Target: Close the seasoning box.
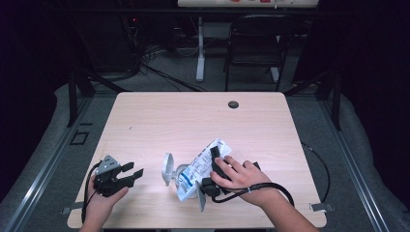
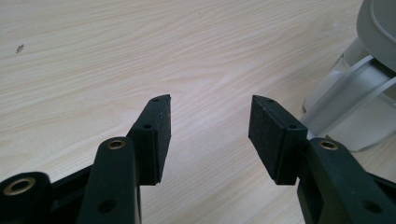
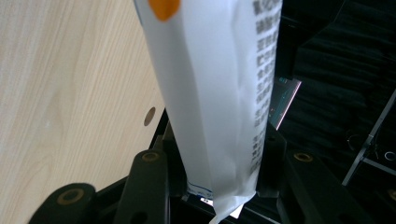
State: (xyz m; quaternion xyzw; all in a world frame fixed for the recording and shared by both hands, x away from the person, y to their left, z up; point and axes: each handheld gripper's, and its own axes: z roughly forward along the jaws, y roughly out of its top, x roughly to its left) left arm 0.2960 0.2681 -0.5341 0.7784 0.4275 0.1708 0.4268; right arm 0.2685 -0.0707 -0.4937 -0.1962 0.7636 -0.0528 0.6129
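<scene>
The left gripper rests at the near left of the wooden table, its jaws spread wide with nothing between them, only bare tabletop. It points right toward a clear plastic container with a grey hinged lid standing open, just beside it. The left hand holds it low and level. Right of the container, the right gripper clamps a white printed pouch between its pads; the pouch leans over the container's mouth. The right hand lies over that gripper, forearm entering from the near right.
</scene>
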